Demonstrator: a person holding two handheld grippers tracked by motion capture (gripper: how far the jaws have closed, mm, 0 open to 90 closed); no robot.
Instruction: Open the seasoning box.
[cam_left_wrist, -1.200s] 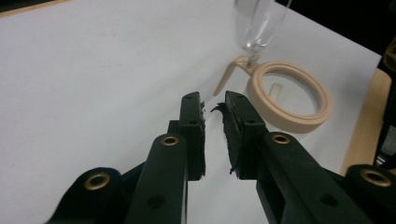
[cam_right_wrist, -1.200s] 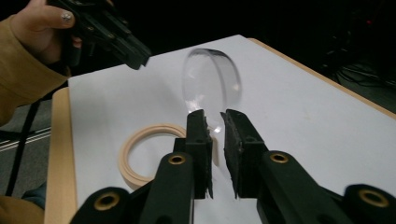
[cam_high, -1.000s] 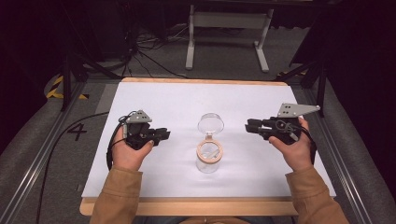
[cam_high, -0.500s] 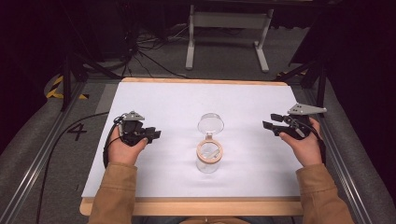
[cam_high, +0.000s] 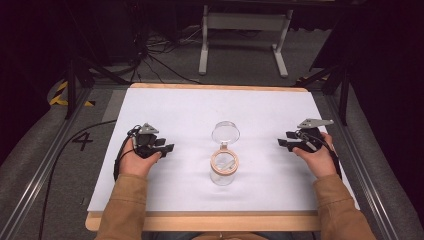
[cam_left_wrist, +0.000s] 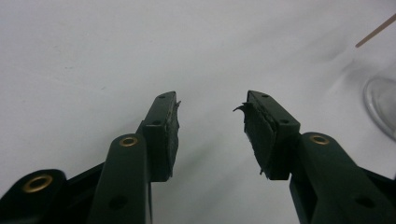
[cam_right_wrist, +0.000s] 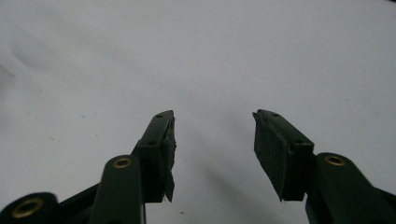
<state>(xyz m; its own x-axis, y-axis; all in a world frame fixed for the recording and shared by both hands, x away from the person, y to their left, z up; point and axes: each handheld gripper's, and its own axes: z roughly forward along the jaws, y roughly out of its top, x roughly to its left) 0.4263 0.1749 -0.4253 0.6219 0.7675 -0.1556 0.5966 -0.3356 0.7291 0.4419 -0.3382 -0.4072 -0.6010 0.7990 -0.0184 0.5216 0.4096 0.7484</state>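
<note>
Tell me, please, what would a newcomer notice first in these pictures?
First, the clear glass jar with its tan rim, standing in the middle of the white table, with a round clear lid lying just behind it. Then the two hand-held tools on either side of it: the left gripper and the right gripper, both open with nothing between their jaws.
</note>
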